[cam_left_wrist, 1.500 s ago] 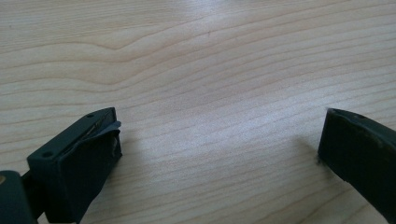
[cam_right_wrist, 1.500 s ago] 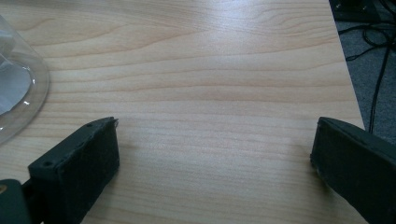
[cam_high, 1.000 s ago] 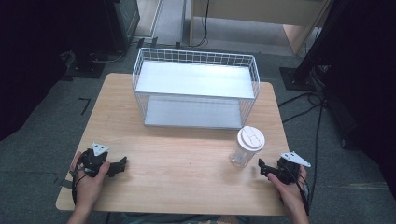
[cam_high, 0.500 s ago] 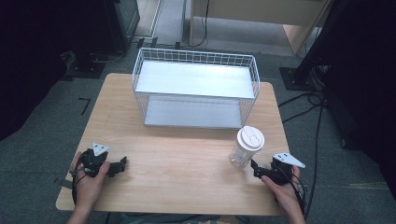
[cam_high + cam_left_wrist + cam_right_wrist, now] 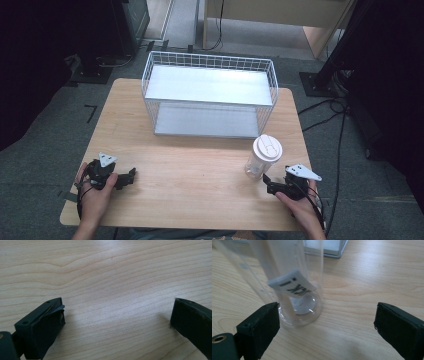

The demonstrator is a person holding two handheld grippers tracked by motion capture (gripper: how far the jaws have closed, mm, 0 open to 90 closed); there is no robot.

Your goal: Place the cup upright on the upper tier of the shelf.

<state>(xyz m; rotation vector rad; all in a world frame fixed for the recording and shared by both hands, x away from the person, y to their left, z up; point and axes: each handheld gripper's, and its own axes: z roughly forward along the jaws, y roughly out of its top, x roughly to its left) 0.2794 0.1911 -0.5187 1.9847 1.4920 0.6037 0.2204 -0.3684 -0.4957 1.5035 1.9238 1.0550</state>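
Cup first: a clear plastic cup (image 5: 262,159) with a white lid (image 5: 267,147) stands upright on the wooden table (image 5: 200,175), down at about 4 o'clock from the table's middle. It looks empty, so it is likely very light. The sides look thin and smooth, so they may bend if squeezed hard, and it may slip or tip over with a bump. A good place to hold it seems to be the middle of its side, under the lid, with a soft squeeze.

In the right gripper view, the right gripper (image 5: 327,322) has its jaws spread wide. The left jaw sits right by the bottom of the cup; I cannot tell if it touches. The other jaw is well apart from it. A white label with black letters (image 5: 292,286) shows through the clear wall.

In the left gripper view, the left gripper (image 5: 117,315) is also spread wide, with bare wood between its jaws. It rests near the table's 8 o'clock corner.

A white wire basket (image 5: 210,65) stands at 12 o'clock, open on top. The cup is near the table's right edge, so a push toward 3 o'clock could knock it off. The middle of the table is free for moving.
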